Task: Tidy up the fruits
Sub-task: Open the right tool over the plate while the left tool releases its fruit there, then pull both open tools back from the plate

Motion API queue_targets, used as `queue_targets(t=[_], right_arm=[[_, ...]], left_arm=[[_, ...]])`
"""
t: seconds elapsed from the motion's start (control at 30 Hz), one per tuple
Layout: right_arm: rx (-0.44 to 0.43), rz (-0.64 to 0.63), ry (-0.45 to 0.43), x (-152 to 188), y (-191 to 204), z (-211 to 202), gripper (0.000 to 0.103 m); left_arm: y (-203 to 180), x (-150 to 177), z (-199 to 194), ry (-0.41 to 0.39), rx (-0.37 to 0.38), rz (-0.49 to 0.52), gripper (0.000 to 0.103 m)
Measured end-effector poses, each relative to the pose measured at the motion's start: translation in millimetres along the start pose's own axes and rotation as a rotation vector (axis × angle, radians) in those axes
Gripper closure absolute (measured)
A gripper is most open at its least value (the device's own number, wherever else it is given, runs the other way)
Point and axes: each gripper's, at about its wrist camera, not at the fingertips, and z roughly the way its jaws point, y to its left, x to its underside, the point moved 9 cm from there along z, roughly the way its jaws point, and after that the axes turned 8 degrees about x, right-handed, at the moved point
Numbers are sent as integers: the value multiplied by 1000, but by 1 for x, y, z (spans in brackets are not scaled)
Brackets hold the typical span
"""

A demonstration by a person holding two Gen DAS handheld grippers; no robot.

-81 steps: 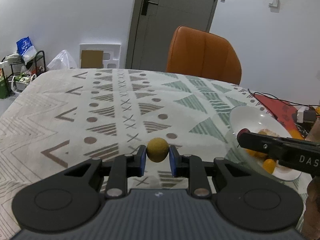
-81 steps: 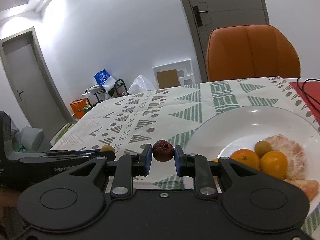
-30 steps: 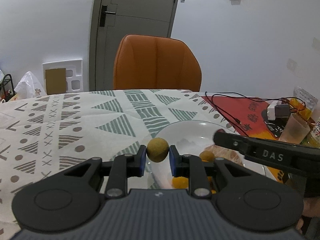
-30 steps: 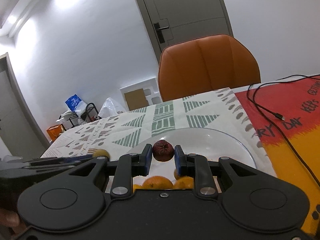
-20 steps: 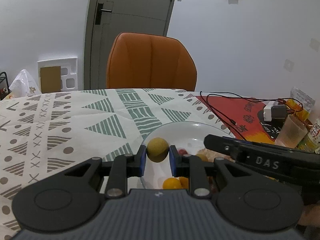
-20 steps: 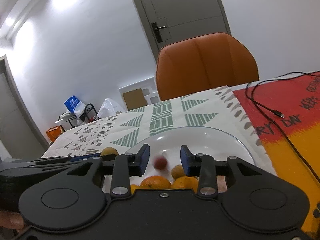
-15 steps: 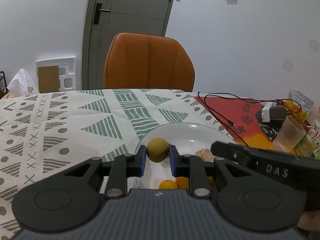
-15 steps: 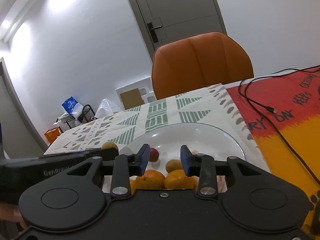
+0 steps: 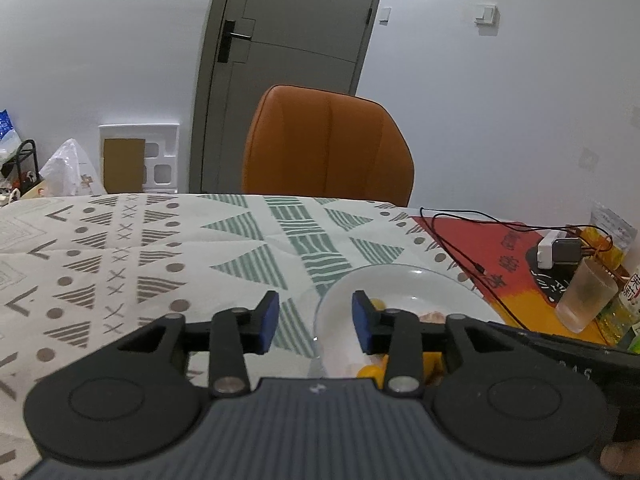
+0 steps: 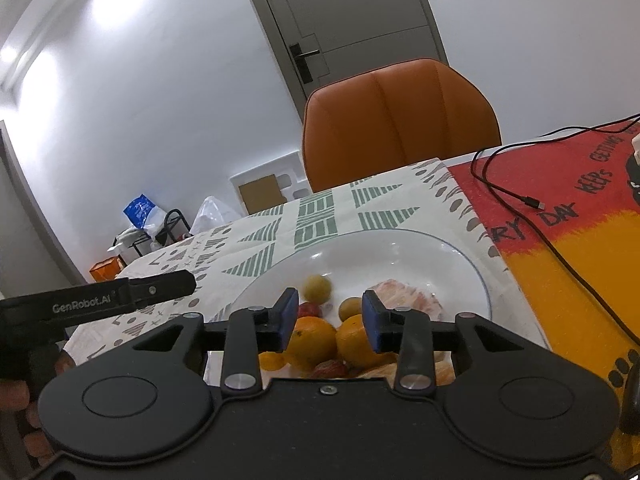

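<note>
Right wrist view shows the right gripper (image 10: 330, 322) with its jaws spread and nothing between them, hanging above the white plate (image 10: 460, 260). On the plate lie two oranges (image 10: 312, 342), a yellow-green fruit (image 10: 317, 288) that looks blurred, a dark red fruit (image 10: 309, 310) and peeled segments (image 10: 404, 300). Left wrist view shows the left gripper (image 9: 315, 322) also spread and empty over the plate's near rim, above the patterned tablecloth (image 9: 160, 248).
</note>
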Motion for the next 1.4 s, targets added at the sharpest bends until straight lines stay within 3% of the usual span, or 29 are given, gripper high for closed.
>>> queue_targets(t=[0.13,0.27,0.4,0.7,1.0,1.4], right_arm=[[3,-6,-4,0,8,-5,55],[3,-14,-12,1,18,-13,51],[5,-11,-19,0,25,-21,36],[12,-23,-41,0,38,-45,18],[4,-55,-55,3,51,-69,0],[-16,-88,-40,15,66,-97,0]], left_arm=[[6,2,-11,-7,-3,0,49],[13,4,-24,-19,-10,-14,35],[19,5,-40,-38,-30,-15,20],[28,12,-73,-45,-73,-3,3],[41,19,-107,-58,-140,-21,0],[47,28,-154,-59,-171,-8,0]])
